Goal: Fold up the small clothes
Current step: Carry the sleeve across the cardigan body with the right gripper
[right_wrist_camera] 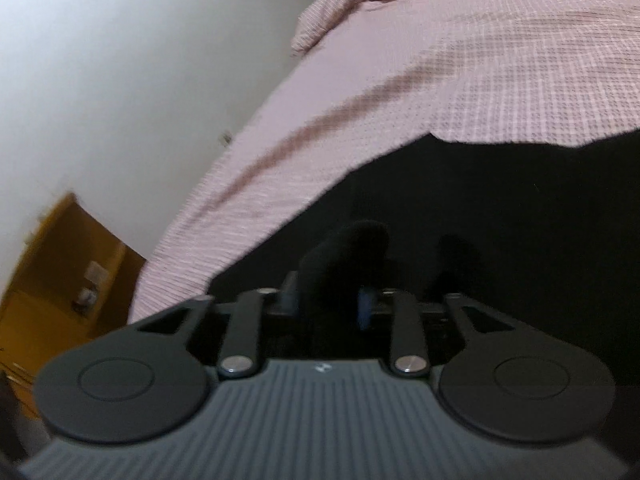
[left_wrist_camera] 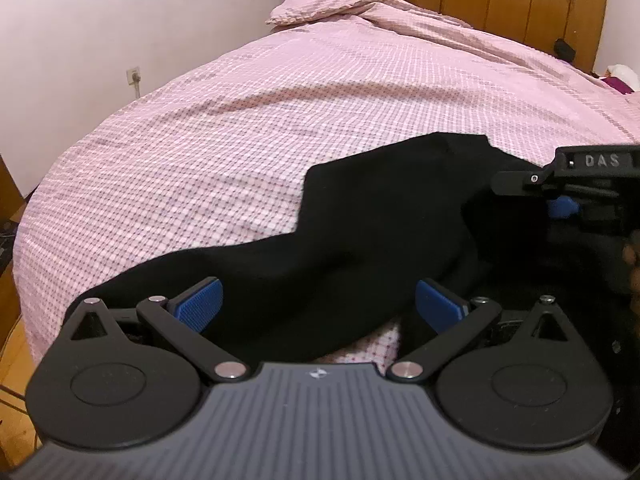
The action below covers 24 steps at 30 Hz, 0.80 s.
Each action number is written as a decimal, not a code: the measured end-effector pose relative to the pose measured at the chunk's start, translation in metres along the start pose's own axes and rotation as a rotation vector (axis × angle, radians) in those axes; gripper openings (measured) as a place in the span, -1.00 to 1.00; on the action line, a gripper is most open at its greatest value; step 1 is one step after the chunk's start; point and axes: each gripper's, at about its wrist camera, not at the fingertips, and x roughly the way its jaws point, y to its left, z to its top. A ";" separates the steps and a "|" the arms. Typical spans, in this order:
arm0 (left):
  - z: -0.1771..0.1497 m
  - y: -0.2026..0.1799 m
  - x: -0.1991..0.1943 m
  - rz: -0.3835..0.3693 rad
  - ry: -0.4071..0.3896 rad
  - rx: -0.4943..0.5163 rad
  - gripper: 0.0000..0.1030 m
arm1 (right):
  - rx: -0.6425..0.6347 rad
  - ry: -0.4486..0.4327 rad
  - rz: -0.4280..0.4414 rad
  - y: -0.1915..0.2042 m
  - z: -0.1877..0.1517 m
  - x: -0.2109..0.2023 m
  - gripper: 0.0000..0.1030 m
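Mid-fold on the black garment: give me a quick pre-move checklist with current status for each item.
1. Right gripper clamped on the black garment: ok, a bunch of cloth sits between the nearly closed jaws.
2. Left gripper ready to grasp: ok, jaws wide open with cloth lying between them, not pinched.
3. Garment lying flat: not ok, it is rumpled and partly lifted.
4. Bedspread free of the grasp: cannot tell, right view is blurred.
5. Fold line visible: cannot tell.

Open pink bedspread (left_wrist_camera: 248, 128) lies beyond the black garment (left_wrist_camera: 360, 232); pillow (left_wrist_camera: 320, 8) sits far off
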 end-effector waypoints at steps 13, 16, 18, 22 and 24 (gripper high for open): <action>0.029 -0.042 -0.002 -0.165 -0.077 0.025 1.00 | -0.021 -0.152 -0.092 -0.066 0.006 -0.096 0.32; 0.036 -0.057 0.001 -0.186 -0.084 0.033 1.00 | 0.024 -0.202 -0.178 -0.096 0.008 -0.125 0.32; 0.039 -0.068 0.005 -0.224 -0.095 0.039 1.00 | 0.063 -0.240 -0.234 -0.117 0.007 -0.142 0.32; 0.041 -0.091 0.027 -0.258 -0.097 0.078 1.00 | 0.139 -0.291 -0.299 -0.149 0.001 -0.164 0.32; 0.037 -0.100 0.041 -0.217 -0.109 0.124 0.65 | 0.160 -0.297 -0.312 -0.158 -0.005 -0.169 0.32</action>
